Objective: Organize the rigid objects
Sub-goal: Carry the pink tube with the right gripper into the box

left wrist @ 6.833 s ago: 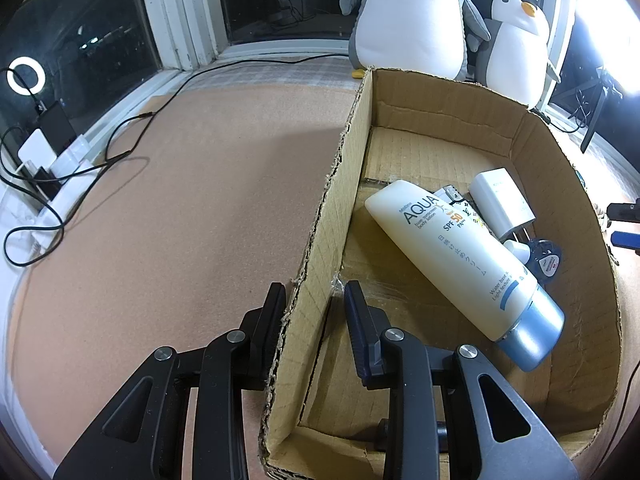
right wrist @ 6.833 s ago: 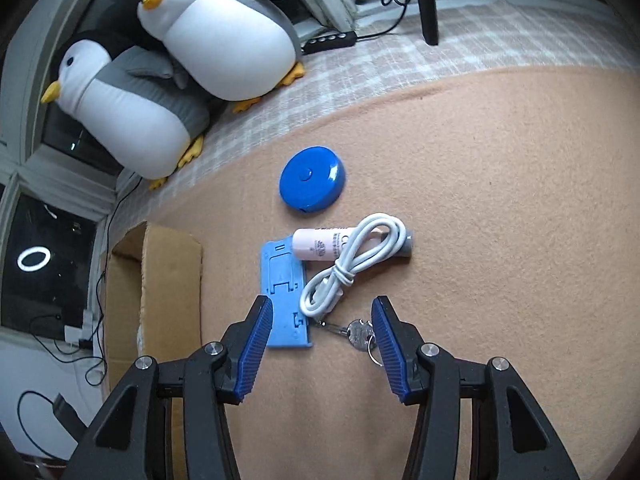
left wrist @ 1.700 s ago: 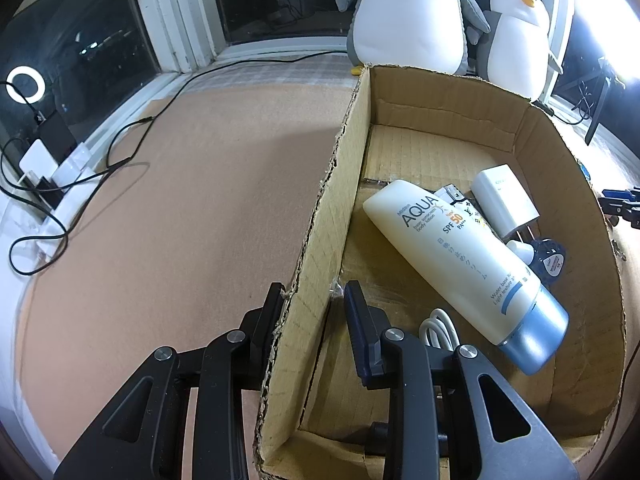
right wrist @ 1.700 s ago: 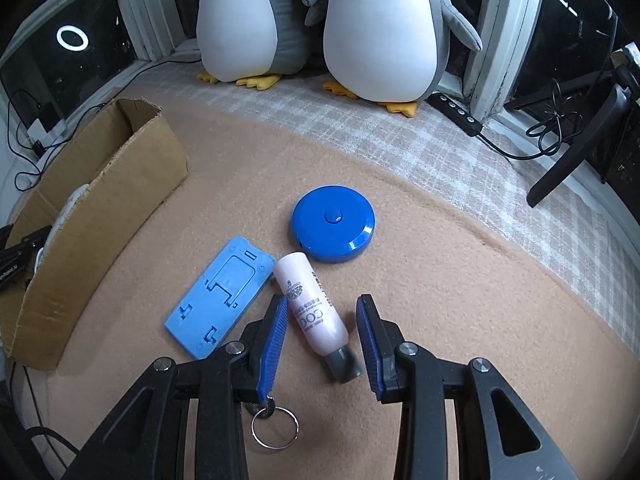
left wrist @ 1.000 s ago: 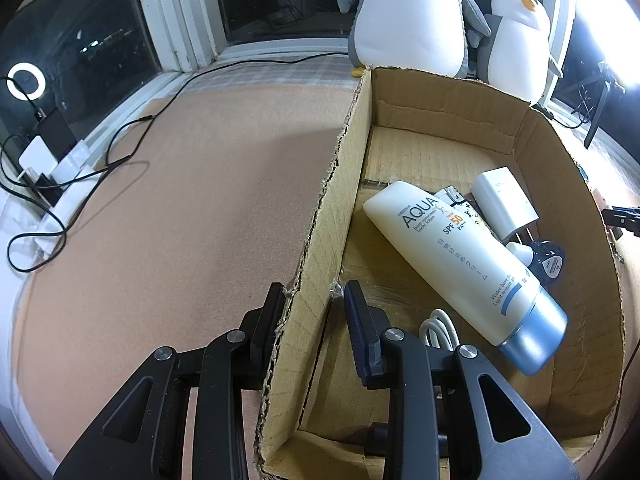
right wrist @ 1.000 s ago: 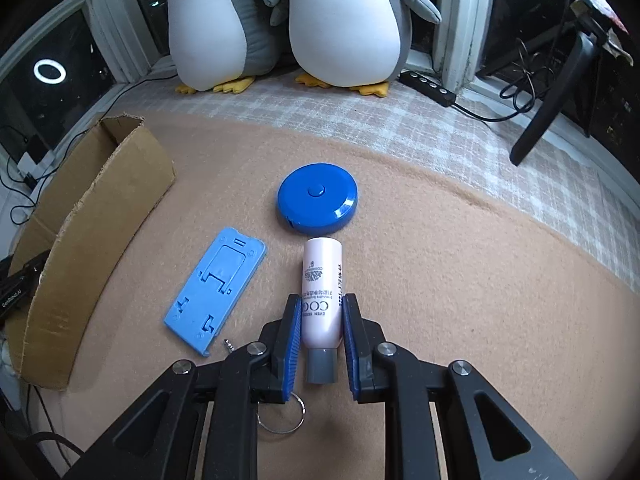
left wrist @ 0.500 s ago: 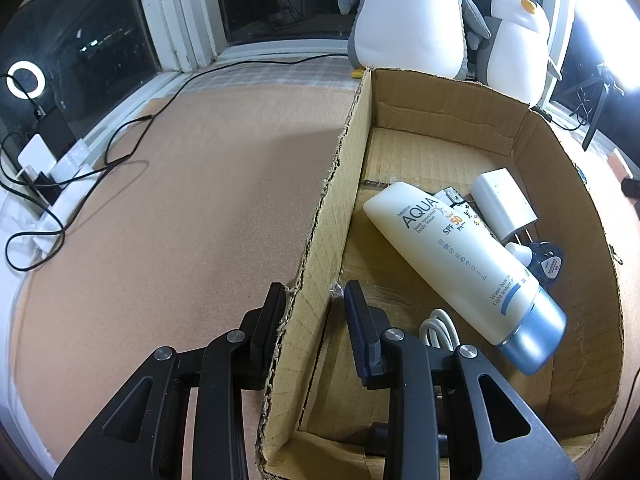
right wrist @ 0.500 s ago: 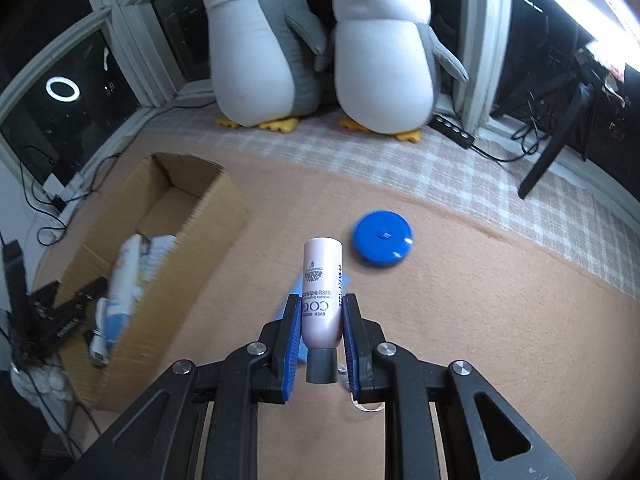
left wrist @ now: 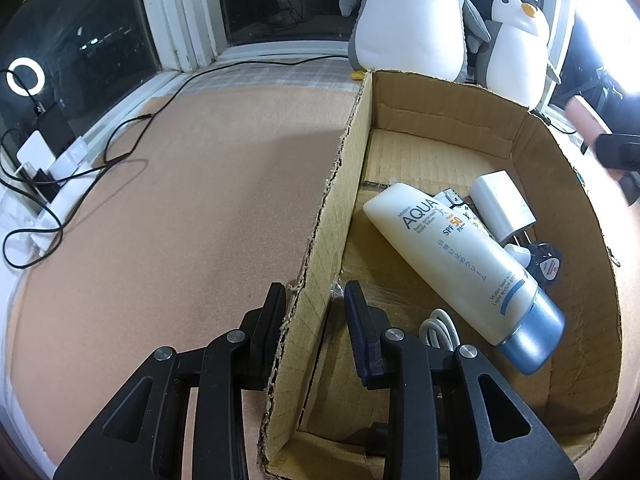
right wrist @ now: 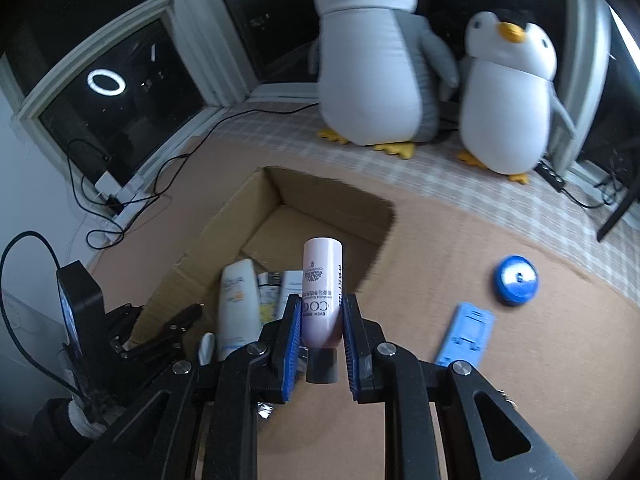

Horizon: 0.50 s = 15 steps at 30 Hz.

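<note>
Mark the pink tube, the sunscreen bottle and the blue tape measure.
pink tube (right wrist: pixel 322 280), right wrist view, on its printed body.
sunscreen bottle (left wrist: pixel 452 252), left wrist view, on its cream body.
blue tape measure (right wrist: pixel 516 280), right wrist view, on its top face.

Right gripper (right wrist: pixel 320 320) clamped on a pink tube (right wrist: pixel 322 284), dark cap nearest, held above the open cardboard box (right wrist: pixel 224 236). Far right on the mat: blue round case (right wrist: pixel 516 280), blue stand (right wrist: pixel 466 334).
</note>
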{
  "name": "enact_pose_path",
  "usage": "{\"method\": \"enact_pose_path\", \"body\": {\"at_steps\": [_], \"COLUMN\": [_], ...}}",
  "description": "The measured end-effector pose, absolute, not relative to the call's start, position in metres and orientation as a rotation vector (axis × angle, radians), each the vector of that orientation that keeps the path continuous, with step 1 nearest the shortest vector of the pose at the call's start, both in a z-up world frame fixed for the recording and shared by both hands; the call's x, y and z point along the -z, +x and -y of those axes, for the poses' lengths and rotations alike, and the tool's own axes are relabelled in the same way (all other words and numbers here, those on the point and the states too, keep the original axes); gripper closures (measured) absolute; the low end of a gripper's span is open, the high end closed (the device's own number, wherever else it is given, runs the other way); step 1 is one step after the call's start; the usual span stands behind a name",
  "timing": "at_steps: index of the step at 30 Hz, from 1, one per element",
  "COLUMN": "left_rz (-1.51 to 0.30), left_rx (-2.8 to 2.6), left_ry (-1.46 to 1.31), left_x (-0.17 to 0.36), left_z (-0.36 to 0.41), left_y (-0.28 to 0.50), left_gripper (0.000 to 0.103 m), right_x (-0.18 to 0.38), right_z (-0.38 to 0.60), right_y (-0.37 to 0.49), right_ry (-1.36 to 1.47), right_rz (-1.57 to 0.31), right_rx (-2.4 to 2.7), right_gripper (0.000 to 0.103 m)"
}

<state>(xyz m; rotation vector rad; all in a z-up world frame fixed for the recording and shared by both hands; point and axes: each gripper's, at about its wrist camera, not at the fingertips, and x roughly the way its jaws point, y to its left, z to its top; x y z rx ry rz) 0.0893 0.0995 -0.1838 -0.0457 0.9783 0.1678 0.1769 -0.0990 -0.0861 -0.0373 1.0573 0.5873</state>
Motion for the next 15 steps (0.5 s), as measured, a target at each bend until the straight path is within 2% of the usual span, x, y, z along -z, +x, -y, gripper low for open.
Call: {"method": "enact_pose_path", "body": {"at_steps": [15], "left_rz": [-0.976], "left_rx": [-0.168], "left_ry": [-0.051], "left_x": [0.184], "left_z": [-0.099], "left_y": [0.089], "left_gripper": [0.074], "right_x": [0.122], "right_z": [0.035], "right_y": [0.171], "right_ry": [-0.15], "right_rz": [-1.111], "right_rx": [-0.625], "right_gripper": [0.085]}}
